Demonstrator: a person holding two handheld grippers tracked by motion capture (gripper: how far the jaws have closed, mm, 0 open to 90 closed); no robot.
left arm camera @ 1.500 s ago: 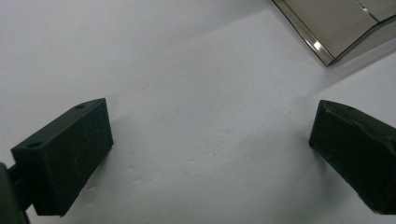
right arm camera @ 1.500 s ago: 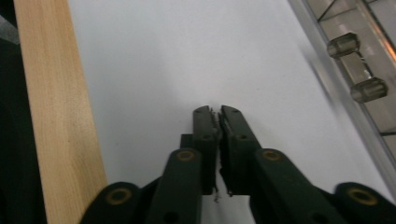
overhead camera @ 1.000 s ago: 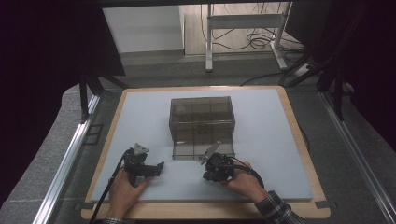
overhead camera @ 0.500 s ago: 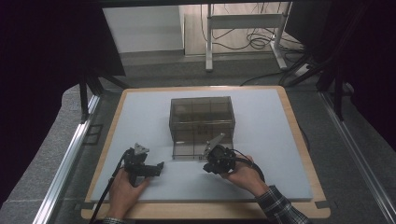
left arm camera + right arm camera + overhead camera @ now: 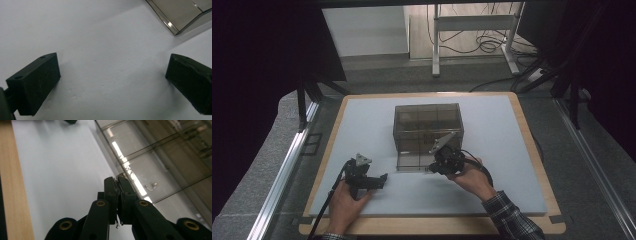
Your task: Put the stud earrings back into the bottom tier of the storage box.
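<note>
The smoked clear box (image 5: 428, 131) stands in the middle of the white mat (image 5: 362, 125), and its front flap (image 5: 414, 162) lies folded down on the mat toward the person. The right gripper (image 5: 435, 164) is at the near right corner of that flap. In the right gripper view its jaws are pressed together just beside the flap's edge, and they seem to pinch the thin edge, but the view is too close to be sure. The left gripper (image 5: 383, 179) rests on the mat to the left of the box, apart from it, with its jaws spread wide and nothing between them; the flap's corner (image 5: 175, 30) appears far ahead in its view.

To do this step well, I think the right gripper should keep a firm pinch low on the edge and turn the flap around its hinge, not pull outward. The left gripper could press the box body so it does not slide.
</note>
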